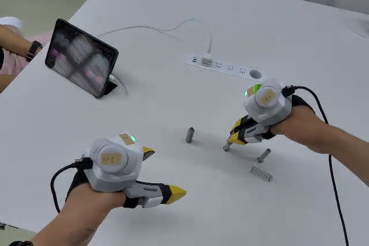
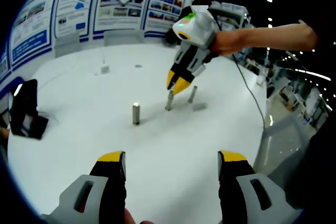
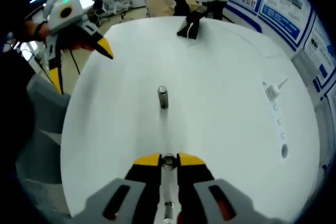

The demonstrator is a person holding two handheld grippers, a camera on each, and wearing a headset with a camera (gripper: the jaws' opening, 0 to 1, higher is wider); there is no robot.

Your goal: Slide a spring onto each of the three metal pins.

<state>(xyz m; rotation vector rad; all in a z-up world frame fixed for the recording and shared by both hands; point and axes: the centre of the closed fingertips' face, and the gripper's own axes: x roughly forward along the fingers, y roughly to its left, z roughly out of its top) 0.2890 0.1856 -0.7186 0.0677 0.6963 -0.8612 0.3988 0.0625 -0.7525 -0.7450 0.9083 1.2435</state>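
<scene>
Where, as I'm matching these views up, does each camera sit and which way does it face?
Head view: on the person's head, looking down at the table; both forearms, left gripper, right gripper.
Left gripper view: rides the left gripper, facing the right gripper; own jaws open.
Right gripper view: rides the right gripper, facing the tablet; own jaws shut on a pin.
Shared: the upright pin.

- Pin (image 3: 168,162): sitting clamped in the right gripper (image 1: 234,140), whose jaws are covering most of its shaft; whether it is carrying a spring cannot be told.
- Loose spring (image 2: 199,107): blurring into a grey smear in the left gripper view.
- Posters (image 2: 121,1): lettering coming out too small to read.
- Tablet (image 1: 81,57): screen showing only blurred reflections.
- Person's arm (image 1: 14,40): running off the head view's left edge.
</scene>
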